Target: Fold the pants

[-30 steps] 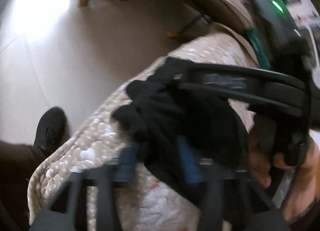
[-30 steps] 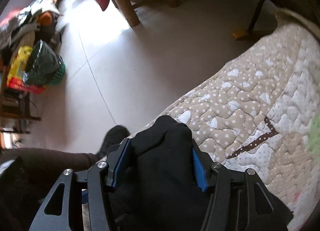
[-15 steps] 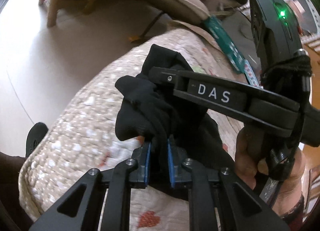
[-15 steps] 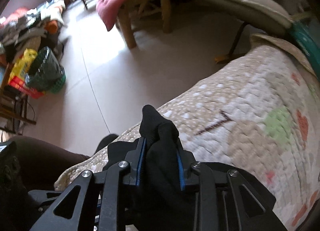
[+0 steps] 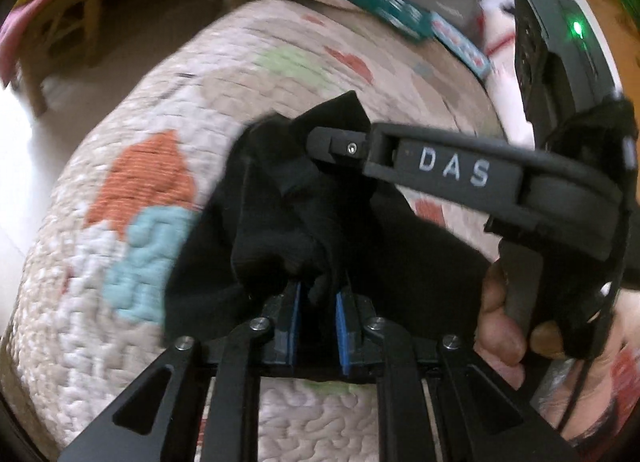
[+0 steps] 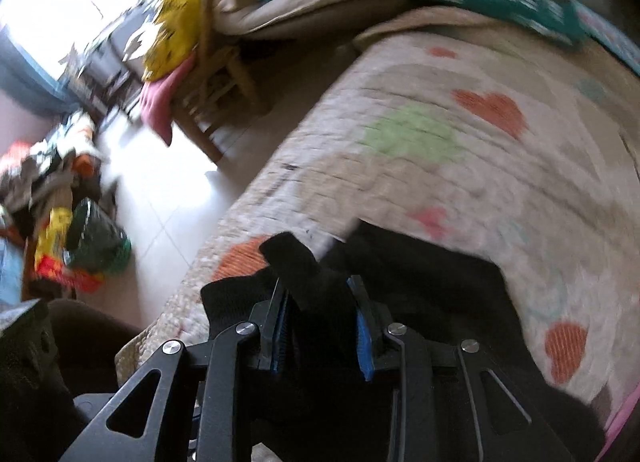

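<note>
The black pants (image 5: pixel 280 230) lie bunched on a quilted bedspread (image 5: pixel 120 222) with coloured hearts. My left gripper (image 5: pixel 318 294) is shut on a fold of the pants, held just above the quilt. The right gripper shows in the left wrist view (image 5: pixel 336 146) as a black arm marked DAS, crossing over the cloth from the right. In the right wrist view my right gripper (image 6: pixel 320 302) is shut on another bunch of the black pants (image 6: pixel 420 282), which trail back to the right over the quilt (image 6: pixel 440 166).
The bed's edge drops to a pale tiled floor (image 6: pixel 160 198) on the left. A wooden chair with pink cloth (image 6: pixel 192 94) stands beyond, and a pile of bags and clothes (image 6: pixel 60 222) lies at far left. Teal packets (image 5: pixel 372 6) and cushions lie at the bed's far end.
Both grippers have closed on the pants and carried them forward across the quilt toward the bed's far end. The floor and shoe have left the left view.
</note>
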Tool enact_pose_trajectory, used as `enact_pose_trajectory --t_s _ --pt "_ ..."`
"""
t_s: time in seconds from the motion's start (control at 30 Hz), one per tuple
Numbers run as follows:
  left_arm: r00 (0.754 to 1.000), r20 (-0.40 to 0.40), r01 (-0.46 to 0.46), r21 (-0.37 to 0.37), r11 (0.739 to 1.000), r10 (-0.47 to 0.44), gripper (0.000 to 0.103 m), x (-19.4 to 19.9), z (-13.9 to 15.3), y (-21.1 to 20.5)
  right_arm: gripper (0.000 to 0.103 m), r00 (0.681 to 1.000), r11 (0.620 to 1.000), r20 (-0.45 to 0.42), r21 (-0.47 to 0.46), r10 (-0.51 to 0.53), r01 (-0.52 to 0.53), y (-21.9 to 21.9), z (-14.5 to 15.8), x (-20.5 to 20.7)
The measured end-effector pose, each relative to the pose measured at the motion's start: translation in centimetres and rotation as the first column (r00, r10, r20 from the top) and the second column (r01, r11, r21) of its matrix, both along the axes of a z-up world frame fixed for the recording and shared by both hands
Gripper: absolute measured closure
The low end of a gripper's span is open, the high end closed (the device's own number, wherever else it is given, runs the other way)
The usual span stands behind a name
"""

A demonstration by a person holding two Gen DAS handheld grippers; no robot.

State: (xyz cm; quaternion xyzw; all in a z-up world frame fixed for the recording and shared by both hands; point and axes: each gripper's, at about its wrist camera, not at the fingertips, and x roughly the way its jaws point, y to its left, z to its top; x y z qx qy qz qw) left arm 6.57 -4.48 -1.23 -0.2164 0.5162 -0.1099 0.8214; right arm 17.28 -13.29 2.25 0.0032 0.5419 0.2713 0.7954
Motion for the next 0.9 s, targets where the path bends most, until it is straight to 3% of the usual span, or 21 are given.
enact_pose_trajectory --t_s 0.07,0.13,0.23,0.3,0.47,0.57,0.63,0.7,0.8,0.9 --pt "0.998 0.008 0.056 0.057 0.997 -0.057 0.084 -0.2 -0.6 -2.3 0.069 0.999 0.999 -0.006 0.022 -0.049 0.049 -2.7 -0.4 -0.5" --pt "0.995 0.003 0.1 0.084 0.991 -0.101 0.082 -0.5 -1.1 -3.4 0.059 0.994 0.994 -0.007 0.026 -0.105 0.106 -5.4 -1.1 -1.2" --pt "0.987 0.001 0.163 0.038 0.986 -0.163 0.064 -1.8 -0.9 -3.9 0.04 0.984 0.984 -0.003 0.002 -0.176 0.176 -8.7 -1.9 -2.1" --pt "0.979 0.019 0.202 0.016 0.979 -0.202 0.052 -3.1 -0.2 -3.8 0.035 0.973 0.973 0.0 -0.008 -0.231 0.231 -11.3 -2.3 -3.1" --pt "0.963 0.093 0.254 0.014 0.967 -0.254 0.045 -6.1 2.2 -2.2 0.034 0.917 0.917 0.016 -0.016 -0.399 0.4 -17.5 -1.9 -5.4" --pt "0.975 0.103 0.194 0.017 0.981 -0.195 0.045 -6.1 2.7 -0.2 0.034 0.859 0.862 0.084 0.007 -0.505 0.507 -19.8 0.0 -6.4" --pt "0.989 0.079 0.128 0.007 0.992 -0.128 0.045 -5.6 2.2 1.8 0.034 0.845 0.851 0.103 0.092 -0.524 0.517 -19.8 1.9 -7.2" --pt "0.997 0.047 0.059 0.015 0.998 -0.059 0.045 -4.9 1.5 3.4 0.034 0.869 0.869 0.108 0.176 -0.484 0.462 -17.9 3.7 -7.6" --pt "0.999 0.044 0.002 0.021 1.0 -0.003 0.045 -5.0 1.1 5.2 0.034 0.908 0.918 0.151 0.14 -0.391 0.372 -13.5 4.4 -8.1" --pt "0.998 0.053 -0.022 0.047 0.999 0.02 0.045 -4.9 0.9 6.0 0.034 0.921 0.948 0.23 0.045 -0.315 0.314 -8.7 4.1 -9.1"
